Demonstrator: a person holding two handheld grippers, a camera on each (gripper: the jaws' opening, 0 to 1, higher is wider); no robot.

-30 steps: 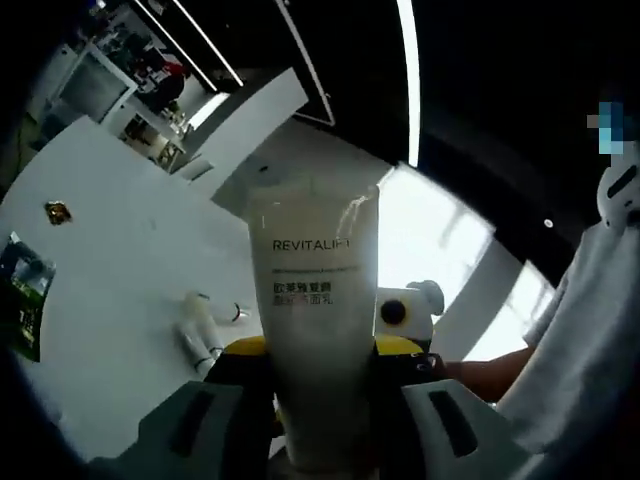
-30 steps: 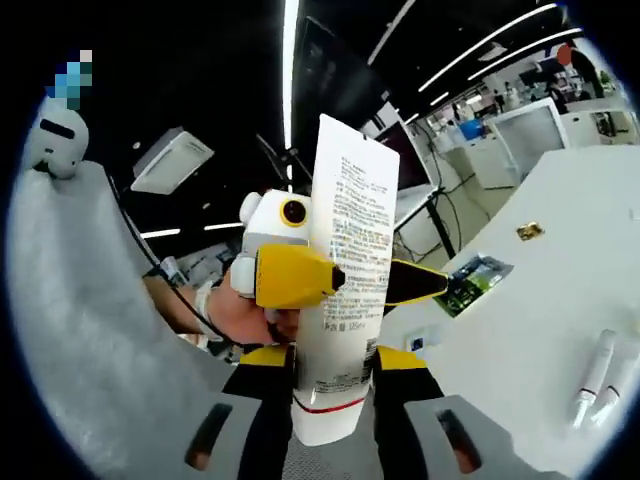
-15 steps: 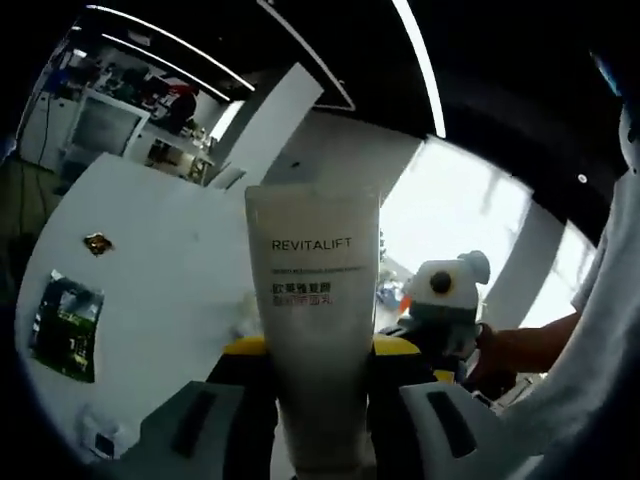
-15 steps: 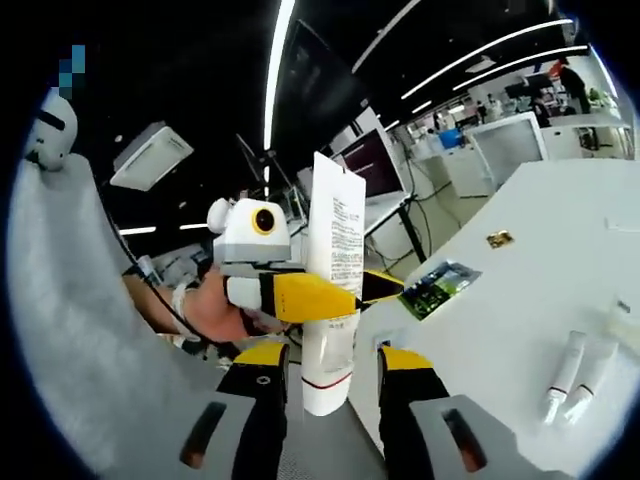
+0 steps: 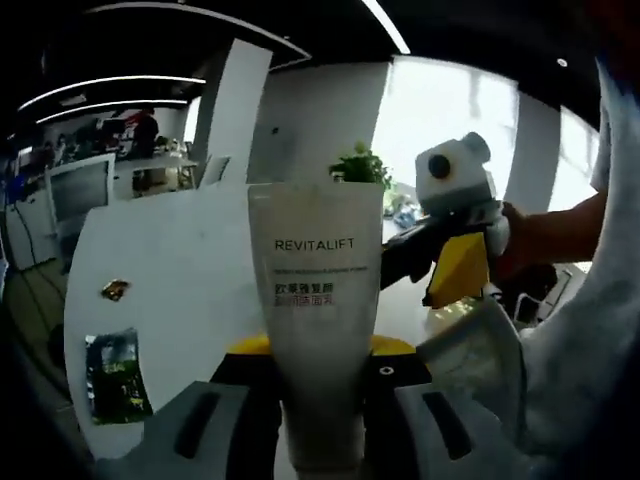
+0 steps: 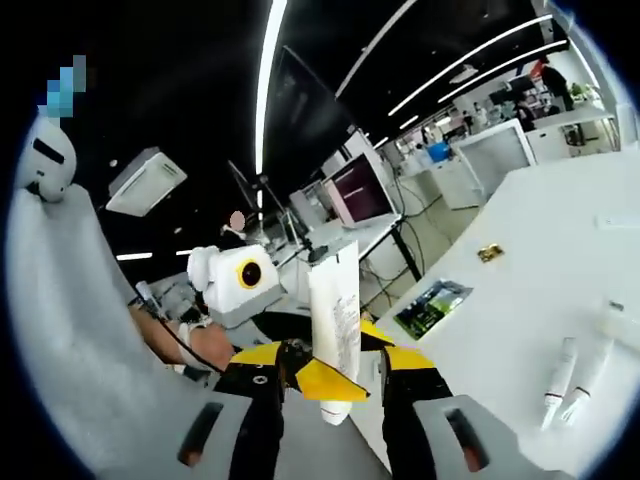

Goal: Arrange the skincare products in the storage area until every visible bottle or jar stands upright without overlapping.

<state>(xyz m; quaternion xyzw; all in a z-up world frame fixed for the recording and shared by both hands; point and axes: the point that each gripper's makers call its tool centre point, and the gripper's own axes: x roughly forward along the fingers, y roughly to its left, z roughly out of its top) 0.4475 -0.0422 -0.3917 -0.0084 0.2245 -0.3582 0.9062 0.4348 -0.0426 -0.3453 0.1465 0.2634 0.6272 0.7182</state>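
While the white tube (image 5: pixel 322 300) stands clamped in the left gripper (image 5: pixel 318 390), its long axis runs along the jaws, cap end down; the right gripper (image 6: pixel 330 385) hangs apart, empty, just beside it above the white table (image 6: pixel 520 260)

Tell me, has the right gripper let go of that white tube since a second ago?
Yes. The right gripper has backed away from the white tube, which the left gripper holds.
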